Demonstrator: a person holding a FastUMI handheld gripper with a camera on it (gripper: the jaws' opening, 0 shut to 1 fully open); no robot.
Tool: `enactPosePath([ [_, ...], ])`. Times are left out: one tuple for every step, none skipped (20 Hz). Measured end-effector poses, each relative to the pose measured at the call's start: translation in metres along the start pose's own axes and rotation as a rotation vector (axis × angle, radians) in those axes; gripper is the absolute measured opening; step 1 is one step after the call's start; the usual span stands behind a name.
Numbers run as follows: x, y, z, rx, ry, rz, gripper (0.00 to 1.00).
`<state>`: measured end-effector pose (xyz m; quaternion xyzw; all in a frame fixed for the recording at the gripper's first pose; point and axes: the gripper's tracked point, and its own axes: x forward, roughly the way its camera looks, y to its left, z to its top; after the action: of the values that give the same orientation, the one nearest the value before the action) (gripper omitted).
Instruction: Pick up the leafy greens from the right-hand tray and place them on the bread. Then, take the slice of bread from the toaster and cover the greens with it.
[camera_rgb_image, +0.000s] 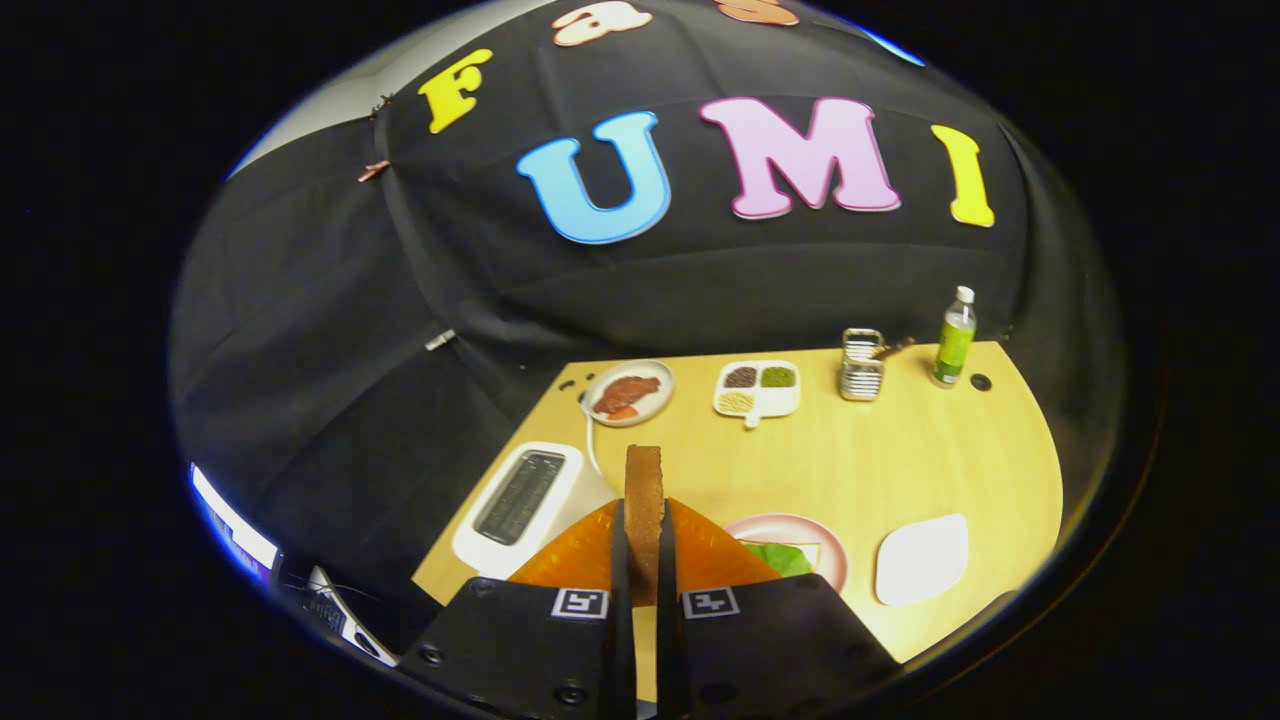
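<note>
1. Your fingers (644, 560) are closed on the bread slice (643, 490), held upright on its edge.
2. The leafy greens (782, 558) lie on the pink plate (830, 545), just right of the fingers.
3. The toaster (525, 505) stands left on the worktop (860, 460).

Your gripper (644, 560) pinches the brown bread slice (644, 500) edge-on: white toaster (525, 500) left of it, pink round plate (825, 545) holding green leaves (780, 557) right, white tray (922, 558) further right.
</note>
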<state>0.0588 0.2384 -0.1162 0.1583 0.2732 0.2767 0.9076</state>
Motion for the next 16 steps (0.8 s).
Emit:
enactPosePath([
  [0.004, -0.019, -0.009, -0.001, 0.010, -0.030, 0.12],
  [0.009, -0.034, -0.020, 0.005, 0.022, -0.055, 0.12],
  [0.013, -0.047, -0.030, 0.019, 0.035, -0.076, 0.12],
  [0.020, -0.057, -0.039, 0.036, 0.047, -0.089, 0.12],
  [0.026, -0.065, -0.049, 0.056, 0.063, -0.098, 0.12],
  [0.033, -0.069, -0.058, 0.076, 0.077, -0.101, 0.12],
  [0.040, -0.071, -0.065, 0.094, 0.087, -0.102, 0.12],
  [0.047, -0.072, -0.070, 0.112, 0.091, -0.101, 0.12],
  [0.054, -0.070, -0.073, 0.133, 0.094, -0.098, 0.12],
  [0.061, -0.067, -0.077, 0.155, 0.096, -0.088, 0.12],
  [0.069, -0.064, -0.082, 0.175, 0.100, -0.079, 0.12],
  [0.076, -0.063, -0.085, 0.200, 0.104, -0.067, 0.12],
  [0.081, -0.061, -0.092, 0.239, 0.111, -0.057, 0.12],
  [0.086, -0.063, -0.101, 0.285, 0.128, -0.053, 0.12],
  [0.089, -0.069, -0.111, 0.320, 0.146, -0.062, 0.12],
  [0.092, -0.080, -0.120, 0.338, 0.157, -0.083, 0.12],
])
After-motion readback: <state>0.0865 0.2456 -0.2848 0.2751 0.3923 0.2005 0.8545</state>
